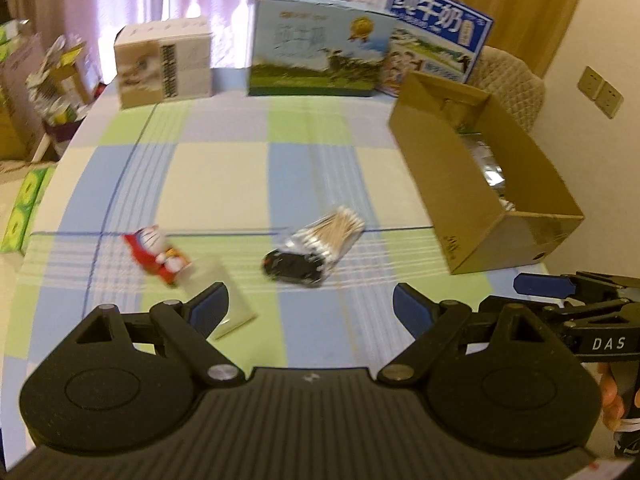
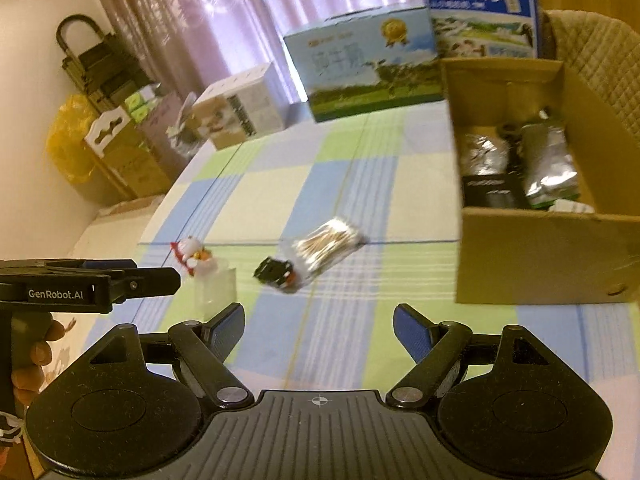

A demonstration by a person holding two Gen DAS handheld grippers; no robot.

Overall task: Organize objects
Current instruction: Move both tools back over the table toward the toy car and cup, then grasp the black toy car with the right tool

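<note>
While both claws hang spread and empty, the cotton swab pack [image 1: 326,236] lies ahead on the tablecloth — long axis slanting toward the cardboard box [image 1: 476,216] (right gripper [image 2: 319,330] nearer, I judge) — left gripper [image 1: 311,306] faces the toy [image 1: 158,254].

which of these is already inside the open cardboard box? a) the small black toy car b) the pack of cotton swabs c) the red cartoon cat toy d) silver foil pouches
d: silver foil pouches lie inside the cardboard box, while the cotton swabs, cat toy and black car sit out on the checked tablecloth.
</note>
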